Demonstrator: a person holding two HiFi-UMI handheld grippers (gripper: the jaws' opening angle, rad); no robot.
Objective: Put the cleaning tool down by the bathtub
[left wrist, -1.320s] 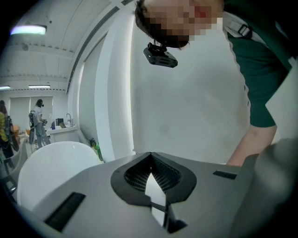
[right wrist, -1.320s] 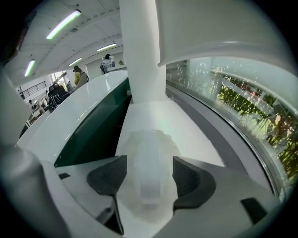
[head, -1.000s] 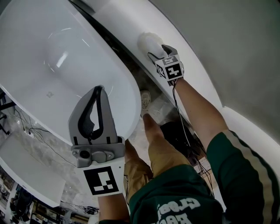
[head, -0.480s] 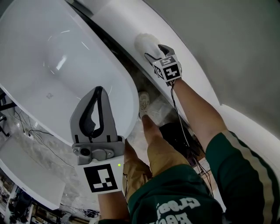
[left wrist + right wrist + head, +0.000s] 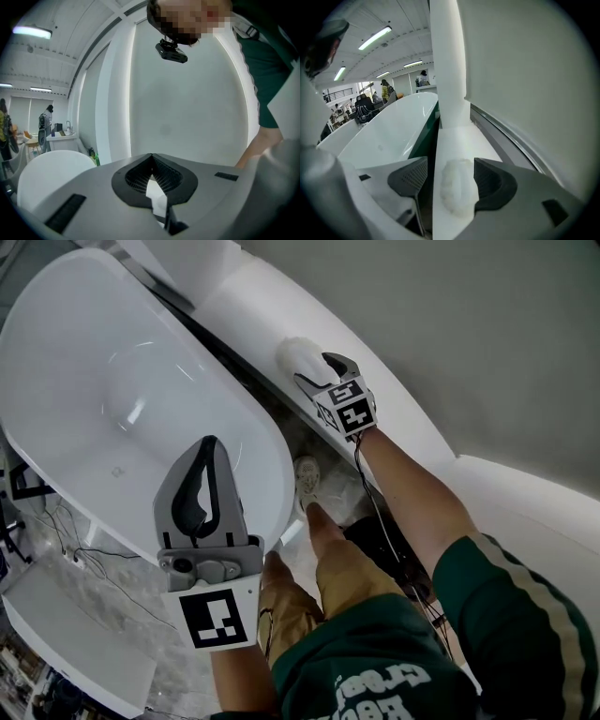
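The cleaning tool, a white fluffy pad (image 5: 295, 354) (image 5: 457, 187), lies on the white ledge (image 5: 258, 306) (image 5: 459, 140) that runs beside the white bathtub (image 5: 112, 352) (image 5: 393, 126). My right gripper (image 5: 314, 367) (image 5: 451, 160) is open around it, with one jaw on each side of the pad. The right jaw is close against the pad and the left jaw stands apart from it, out past the ledge's edge. My left gripper (image 5: 208, 442) (image 5: 151, 157) hovers over the tub's near rim, shut with its tips together and nothing in it.
The person's legs and a pale shoe (image 5: 307, 474) stand in the dark gap between tub and ledge. A grey wall (image 5: 487, 334) rises right behind the ledge, and a white column (image 5: 447, 61) stands at its far end. Cables (image 5: 56, 512) trail on the floor left of the tub.
The head view has shifted a little. My right gripper stays at the pad on the ledge, and my left gripper keeps its place over the tub rim.
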